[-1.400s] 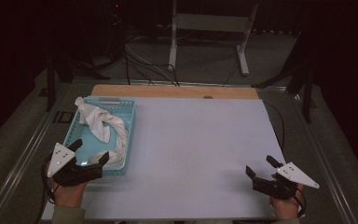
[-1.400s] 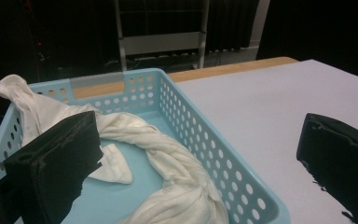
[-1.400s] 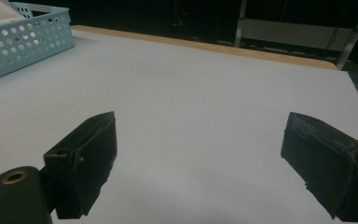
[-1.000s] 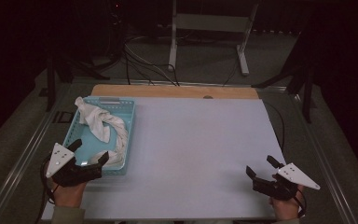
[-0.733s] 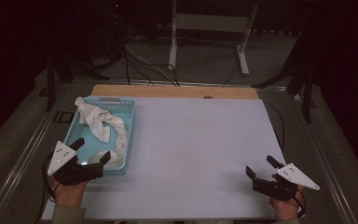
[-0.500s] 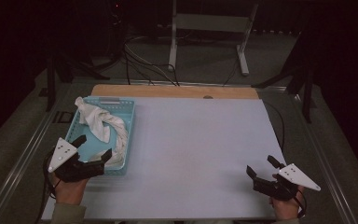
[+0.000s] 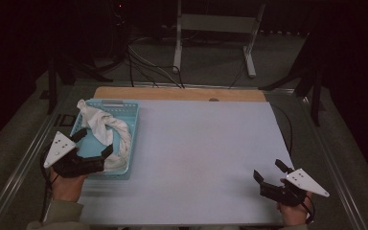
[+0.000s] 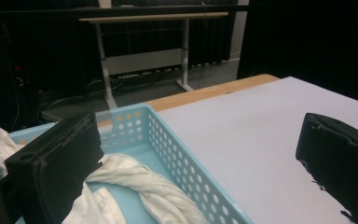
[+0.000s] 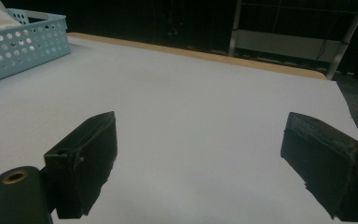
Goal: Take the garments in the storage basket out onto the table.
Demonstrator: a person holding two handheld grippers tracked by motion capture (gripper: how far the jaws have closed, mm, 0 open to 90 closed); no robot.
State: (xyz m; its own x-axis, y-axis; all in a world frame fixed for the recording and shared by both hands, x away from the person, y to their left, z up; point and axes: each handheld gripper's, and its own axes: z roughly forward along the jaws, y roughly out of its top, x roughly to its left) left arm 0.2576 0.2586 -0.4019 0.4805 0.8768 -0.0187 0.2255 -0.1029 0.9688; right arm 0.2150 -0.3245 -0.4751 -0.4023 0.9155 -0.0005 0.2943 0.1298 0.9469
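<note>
The left gripper [image 7: 92, 143], jaws wide, hovers over the basket's [image 7: 124, 109] six o'clock rim, probably lined up to seize the twisted white cloth [image 7: 106, 132] inside. The right gripper [image 7: 270, 173] waits at four o'clock, jaws wide, empty.

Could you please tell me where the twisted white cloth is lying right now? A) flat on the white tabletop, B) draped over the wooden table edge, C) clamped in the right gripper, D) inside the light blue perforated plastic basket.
D: the twisted white cloth lies inside the light blue perforated plastic basket, with the open left gripper poised over the basket's near end and not closed on it; the left gripper view shows the cloth inside the basket wall.
</note>
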